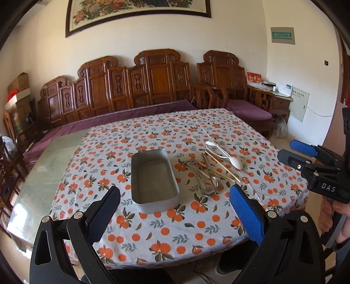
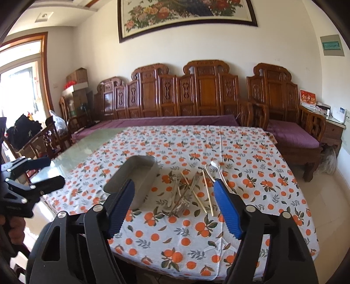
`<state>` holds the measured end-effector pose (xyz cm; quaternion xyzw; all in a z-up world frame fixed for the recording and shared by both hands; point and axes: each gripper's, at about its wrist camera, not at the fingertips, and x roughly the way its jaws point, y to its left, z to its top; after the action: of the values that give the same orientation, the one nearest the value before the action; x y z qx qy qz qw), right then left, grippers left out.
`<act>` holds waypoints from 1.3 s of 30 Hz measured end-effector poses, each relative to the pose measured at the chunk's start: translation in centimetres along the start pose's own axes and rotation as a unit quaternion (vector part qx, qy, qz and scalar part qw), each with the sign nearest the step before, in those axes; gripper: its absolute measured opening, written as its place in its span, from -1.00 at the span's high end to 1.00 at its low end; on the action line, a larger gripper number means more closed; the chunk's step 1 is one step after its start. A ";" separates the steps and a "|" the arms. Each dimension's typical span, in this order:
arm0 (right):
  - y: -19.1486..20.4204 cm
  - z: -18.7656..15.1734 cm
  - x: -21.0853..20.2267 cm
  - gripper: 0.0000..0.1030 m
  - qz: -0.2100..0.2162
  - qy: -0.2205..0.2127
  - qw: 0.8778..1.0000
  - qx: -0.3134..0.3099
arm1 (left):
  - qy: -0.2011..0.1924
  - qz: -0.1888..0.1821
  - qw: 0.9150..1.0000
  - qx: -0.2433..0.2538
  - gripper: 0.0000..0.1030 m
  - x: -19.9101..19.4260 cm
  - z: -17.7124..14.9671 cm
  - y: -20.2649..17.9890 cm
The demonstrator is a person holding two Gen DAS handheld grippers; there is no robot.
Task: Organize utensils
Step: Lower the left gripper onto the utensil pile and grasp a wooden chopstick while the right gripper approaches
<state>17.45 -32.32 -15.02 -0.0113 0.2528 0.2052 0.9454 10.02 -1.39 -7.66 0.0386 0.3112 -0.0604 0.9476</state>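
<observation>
Utensils (image 2: 192, 192), thin, stiff and slippery, want gripping mid-handle; left tongs (image 1: 175, 209) and right tongs (image 2: 172, 205) gape empty.

- We see a bright daylit room; the light comes from a window (image 2: 20, 87) at the left of the right wrist view, blown out to white.
- Glare lies on the bare glass tabletop (image 2: 87, 144) beside the cloth.
- The metal tray (image 1: 154, 179) casts only a soft, short shadow.
- Both views bend strongly at the edges, with dark corners; the picture frame (image 1: 137, 17) curves.
- Focus is fair; edges soften slightly.
</observation>
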 end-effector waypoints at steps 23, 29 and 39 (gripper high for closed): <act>-7.9 -1.3 14.5 0.12 -0.015 0.107 0.993 0.038 | 0.097 -0.078 0.992 -0.004 -0.36 13.8 1.4 -0.1; -10.0 -1.9 17.6 0.12 -0.020 0.118 0.992 0.048 | 0.126 -0.099 0.987 0.014 -0.08 17.9 1.2 -2.9; -10.7 -4.3 19.3 0.12 -0.003 0.143 0.988 0.065 | 0.191 -0.137 0.972 0.006 0.39 24.5 -0.2 -6.3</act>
<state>34.86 -35.26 -28.94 0.0205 0.3979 0.1817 0.8990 28.62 -9.81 -22.57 0.0119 0.4888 -0.1826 0.8530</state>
